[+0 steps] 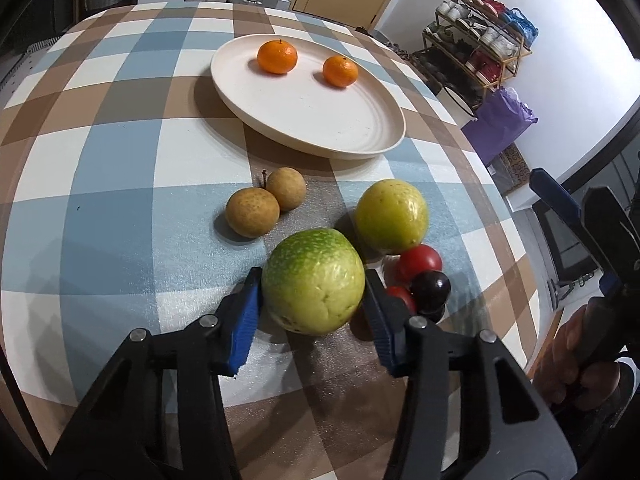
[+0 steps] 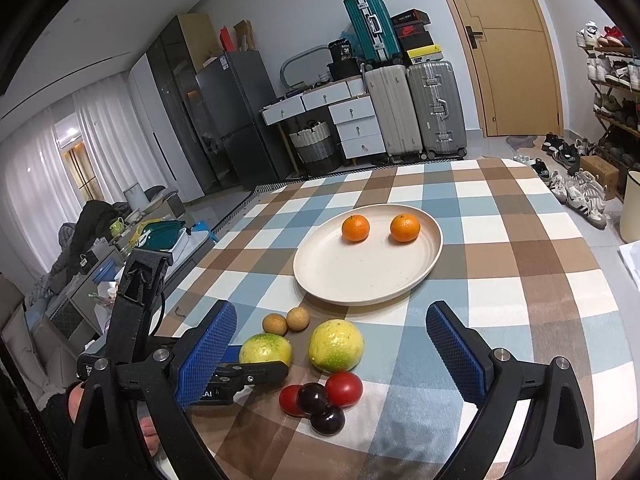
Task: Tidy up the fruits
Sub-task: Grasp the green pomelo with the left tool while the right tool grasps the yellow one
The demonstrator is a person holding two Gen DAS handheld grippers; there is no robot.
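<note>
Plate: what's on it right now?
Two oranges sit apart on the plate, toward its far side. Nothing else on it; the plate covers the tablecloth beneath.

Blue-brown-white checked tablecloth (image 1: pixel 120 152), cream plate (image 1: pixel 312 120), orange mandarins (image 1: pixel 277 56), seemingly purple-black plums (image 2: pixel 313 397).

Behind the checked table (image 2: pixel 520 264), two silver suitcases (image 2: pixel 416 112) stand upright side by side at upper centre, a teal suitcase (image 2: pixel 370 28) stacked above. Left of them sit white drawers (image 2: pixel 356 128), a woven basket (image 2: pixel 314 146) and a dark fridge (image 2: pixel 236 120). A wooden door (image 2: pixel 508 48) fills the upper right, with a shoe rack (image 2: pixel 612 92) at the right edge.
</note>
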